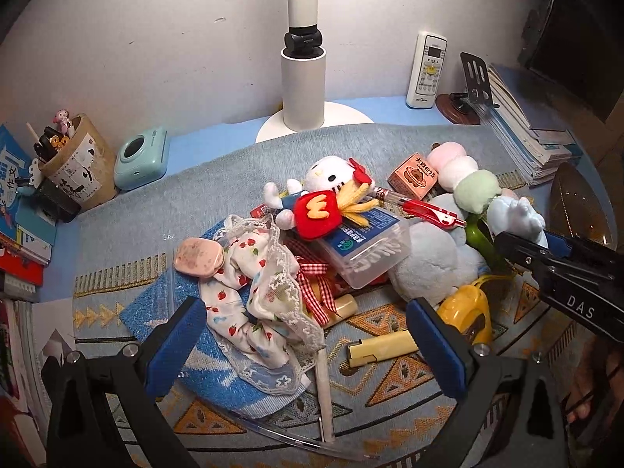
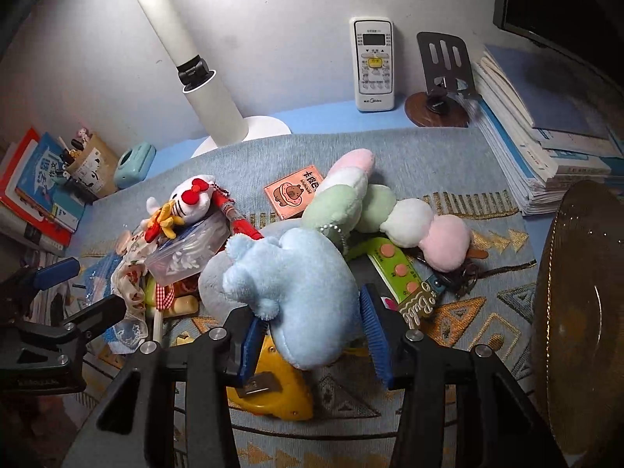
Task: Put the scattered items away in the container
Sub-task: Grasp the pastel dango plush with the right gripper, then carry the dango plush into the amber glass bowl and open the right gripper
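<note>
Reaching into the pile, your right gripper (image 2: 312, 335) has its two blue pads on either side of the pale blue plush toy (image 2: 288, 292); the left pad touches it, but whether the right pad presses it too, you cannot tell from here. That toy lies on the patterned mat (image 2: 468, 331), over a yellow tape measure (image 2: 273, 386) and just beside a green strip with pink buttons (image 2: 394, 265). Behind it rests a string of pink, white and green plush balls (image 2: 390, 210). Your left gripper (image 1: 304, 347) hangs wide open over a strawberry-print lace cloth (image 1: 265, 296), holding nothing. Near that cloth sit a pink compact (image 1: 199, 255), a clear plastic box (image 1: 366, 249) with a white cat doll (image 1: 323, 195) on top, and a red pen (image 1: 425, 206). At the mat's right edge sits the dark, gold-flecked dish (image 2: 577, 312), with no items visible in it. A white lamp (image 1: 304, 78) and a remote control (image 1: 427, 70) stand against the wall.
</note>
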`<state>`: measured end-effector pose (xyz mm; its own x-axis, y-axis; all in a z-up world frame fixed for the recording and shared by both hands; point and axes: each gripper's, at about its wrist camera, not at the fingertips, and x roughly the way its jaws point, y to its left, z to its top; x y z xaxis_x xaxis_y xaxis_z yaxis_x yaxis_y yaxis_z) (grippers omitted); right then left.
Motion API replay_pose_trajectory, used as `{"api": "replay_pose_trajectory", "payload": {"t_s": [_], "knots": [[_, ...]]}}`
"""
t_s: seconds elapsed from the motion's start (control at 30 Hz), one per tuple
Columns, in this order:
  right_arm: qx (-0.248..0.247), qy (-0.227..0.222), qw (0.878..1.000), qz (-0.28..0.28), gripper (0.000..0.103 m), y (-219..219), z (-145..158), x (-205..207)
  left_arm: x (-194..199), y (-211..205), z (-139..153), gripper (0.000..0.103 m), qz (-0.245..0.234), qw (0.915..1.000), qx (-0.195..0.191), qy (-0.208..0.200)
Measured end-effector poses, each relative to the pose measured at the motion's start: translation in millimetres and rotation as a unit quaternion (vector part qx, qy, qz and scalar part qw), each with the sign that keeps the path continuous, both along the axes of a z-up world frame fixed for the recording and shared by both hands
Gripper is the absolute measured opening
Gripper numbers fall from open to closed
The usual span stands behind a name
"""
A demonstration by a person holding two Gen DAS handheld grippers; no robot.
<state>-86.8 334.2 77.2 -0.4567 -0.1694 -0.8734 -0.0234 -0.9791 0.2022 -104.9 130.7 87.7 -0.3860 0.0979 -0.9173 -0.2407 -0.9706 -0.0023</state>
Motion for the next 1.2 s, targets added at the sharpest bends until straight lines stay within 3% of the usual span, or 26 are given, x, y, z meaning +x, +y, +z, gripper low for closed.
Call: {"api": "replay_pose_trajectory", "payload": {"t_s": [0.17,0.43,0.7,0.83,0.9,0.93,0.97,1.2], "knots": [[-0.011,0.004,1.0,-0.021,0.047,15.7,9.8,21.3,-0.4,20.0,4.2,0.103,-0.023,0.9997,0.008,0.002],[-0.027,0.007,0.997,-0.074,0.047,61.5,16.0,63.6,-29.6,96.5,6.0,0.103,-0.096,0.9928,0.072,0.001],[-0.058,-0.005,0.994,-0.093,0.047,91.8,-2.0,104.4,-72.2,145.4,-29.5,0.101,-0.076,0.9887,0.125,-0.03],[-0.073,-0.013,0.993,-0.093,0.047,105.1,-10.1,118.0,-82.1,153.2,-55.3,0.082,-0.052,0.9892,0.124,-0.06],[-0.077,-0.014,0.993,-0.089,0.047,109.6,-12.0,121.2,-83.6,154.3,-67.5,0.063,-0.037,0.9902,0.111,-0.075],[-0.078,-0.014,0.993,-0.088,0.047,111.6,-12.4,122.6,-83.4,154.7,-72.0,0.046,-0.032,0.9905,0.107,-0.08],[-0.079,-0.013,0.993,-0.086,0.047,113.6,-12.6,123.3,-82.6,154.7,-75.7,0.039,-0.03,0.9907,0.103,-0.083],[-0.088,-0.005,0.994,-0.069,0.047,120.2,-6.7,125.3,-63.4,159.9,-56.7,0.037,-0.038,0.9939,0.091,-0.049]]}}
